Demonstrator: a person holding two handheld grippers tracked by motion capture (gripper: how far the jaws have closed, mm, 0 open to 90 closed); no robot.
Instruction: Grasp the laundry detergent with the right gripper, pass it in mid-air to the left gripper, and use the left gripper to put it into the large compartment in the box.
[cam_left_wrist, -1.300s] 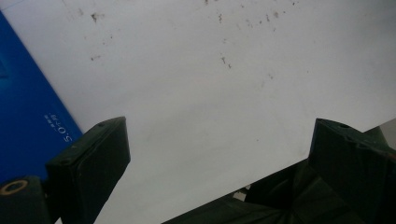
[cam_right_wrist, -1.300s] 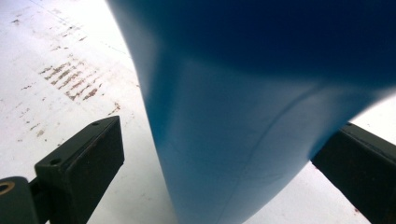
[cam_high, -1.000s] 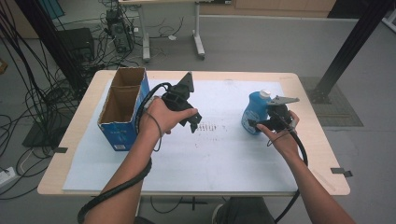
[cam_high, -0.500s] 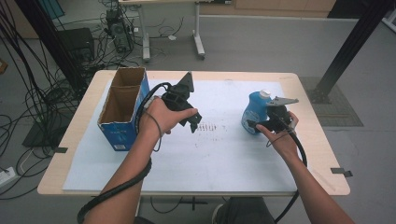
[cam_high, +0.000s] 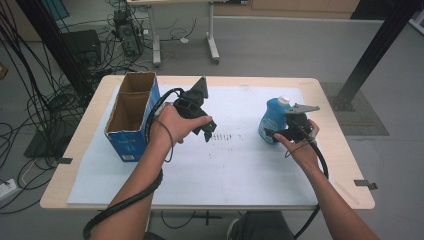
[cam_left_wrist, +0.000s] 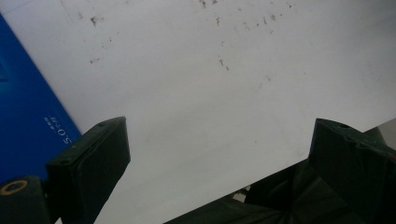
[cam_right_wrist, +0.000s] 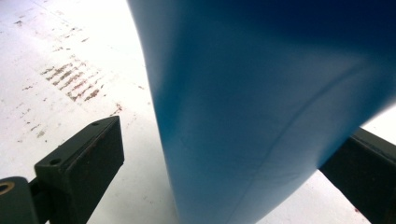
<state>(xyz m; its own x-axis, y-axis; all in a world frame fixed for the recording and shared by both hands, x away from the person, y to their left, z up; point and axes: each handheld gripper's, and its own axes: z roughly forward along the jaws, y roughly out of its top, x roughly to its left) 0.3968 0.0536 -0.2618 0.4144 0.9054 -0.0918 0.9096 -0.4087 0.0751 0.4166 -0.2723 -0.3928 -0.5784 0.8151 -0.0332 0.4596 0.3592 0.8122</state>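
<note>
We note the blue bottle (cam_high: 271, 122) standing upright on the white sheet (cam_high: 225, 165) at the right of the table (cam_high: 75, 150); the right gripper (cam_right_wrist: 224, 163) has its jaws spread around the bottle's body, with a gap visible at the left jaw, so not clamped. The left gripper (cam_left_wrist: 219, 154) hangs released over bare sheet, just right of the open blue carton (cam_high: 131, 116) at the left.

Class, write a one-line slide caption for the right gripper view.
Open right gripper straddling a blue bottle on a stained white mat.
</note>
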